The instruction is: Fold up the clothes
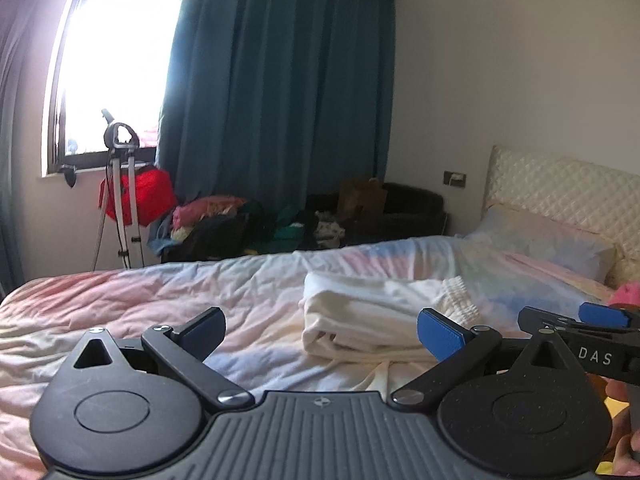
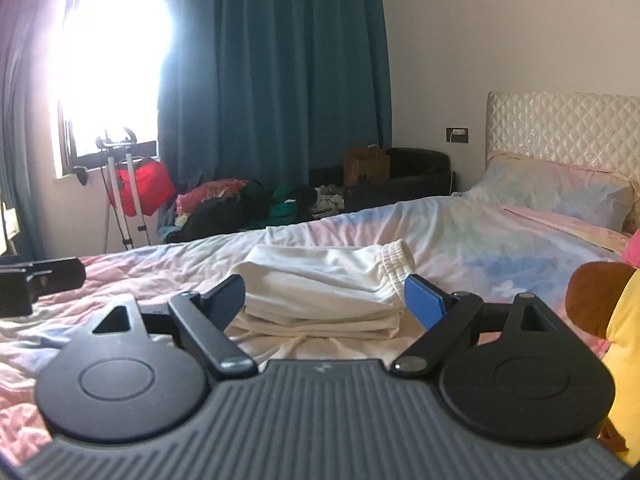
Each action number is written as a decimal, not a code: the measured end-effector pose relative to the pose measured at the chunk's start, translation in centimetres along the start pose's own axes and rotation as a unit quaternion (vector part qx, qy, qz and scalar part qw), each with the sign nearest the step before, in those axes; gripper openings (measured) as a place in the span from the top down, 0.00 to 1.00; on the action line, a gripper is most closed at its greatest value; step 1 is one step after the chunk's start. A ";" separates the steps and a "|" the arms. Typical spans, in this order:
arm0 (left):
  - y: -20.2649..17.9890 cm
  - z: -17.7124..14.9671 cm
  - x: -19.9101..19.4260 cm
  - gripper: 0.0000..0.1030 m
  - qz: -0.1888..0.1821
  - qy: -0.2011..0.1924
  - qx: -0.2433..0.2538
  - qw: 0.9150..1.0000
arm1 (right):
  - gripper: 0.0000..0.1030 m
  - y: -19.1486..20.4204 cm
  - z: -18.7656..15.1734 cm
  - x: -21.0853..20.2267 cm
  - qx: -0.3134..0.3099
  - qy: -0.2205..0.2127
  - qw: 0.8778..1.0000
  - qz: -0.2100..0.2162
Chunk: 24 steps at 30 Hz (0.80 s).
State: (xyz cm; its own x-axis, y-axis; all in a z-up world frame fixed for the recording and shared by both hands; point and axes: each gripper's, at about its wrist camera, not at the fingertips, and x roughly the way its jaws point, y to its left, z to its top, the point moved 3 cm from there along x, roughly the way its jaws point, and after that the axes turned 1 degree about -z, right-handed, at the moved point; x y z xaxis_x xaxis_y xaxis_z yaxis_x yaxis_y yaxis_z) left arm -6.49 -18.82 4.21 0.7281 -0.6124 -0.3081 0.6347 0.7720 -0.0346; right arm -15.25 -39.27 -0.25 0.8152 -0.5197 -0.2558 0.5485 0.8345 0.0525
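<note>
Left wrist view: ribbed grey-and-black left claw sits nearest, spread wide, blue pads empty, hovering low over the bed. Cream-white folded cotton garment lies on the pastel tie-dye crumpled bedsheet at 1 o'clock, just past the claw tips. Elastic ruched waistband faces 2 o'clock; one loose flap trails out under the stack toward 6 o'clock. Right claw edges in at 3 o'clock, near the waistband end.

Risks, my read:
- Soft, thin knit; a one-sided pinch would likely grab only the top layer and peel the stack open.
- Sheet is slack and wrinkled, so a low pad could catch sheet along with garment.
- Claws sit close together; could clash on the approach.

Right wrist view: matching ribbed right claw also spread, nothing between the pads. Garment dead ahead at 12 o'clock, layered edges facing the camera, stack slightly uneven, flap spilling toward the claw. Yellow-and-brown plush toy at 3 o'clock, near the right pad; a wide sweep could snag it. Window glare washes out 10 o'clock, so detail there is unreadable.
</note>
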 end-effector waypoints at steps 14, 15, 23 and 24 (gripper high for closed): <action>0.1 -1.8 2.7 0.01 0.027 0.012 -0.009 1.000 | 0.15 0.9 -2.2 1.3 -0.029 0.002 0.999 -0.022; 0.2 -1.9 2.7 0.01 0.027 0.012 -0.012 1.000 | 0.15 0.9 -2.3 1.4 -0.031 0.003 0.999 -0.023; -0.1 -2.2 3.0 0.02 0.019 0.010 -0.020 1.000 | 0.15 0.4 -2.6 2.0 -0.016 0.010 0.999 -0.031; -0.1 -2.3 3.1 0.02 0.017 0.013 -0.024 0.999 | 0.15 0.3 -2.7 2.0 -0.016 0.010 0.999 -0.030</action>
State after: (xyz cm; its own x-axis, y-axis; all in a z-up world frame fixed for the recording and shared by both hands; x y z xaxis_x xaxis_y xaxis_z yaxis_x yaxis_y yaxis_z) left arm -4.87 -20.39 1.12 0.7416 -0.5813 -0.3348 0.5957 0.8002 -0.0697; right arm -13.95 -39.52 -3.30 0.7763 -0.5660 -0.2774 0.5905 0.8070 0.0060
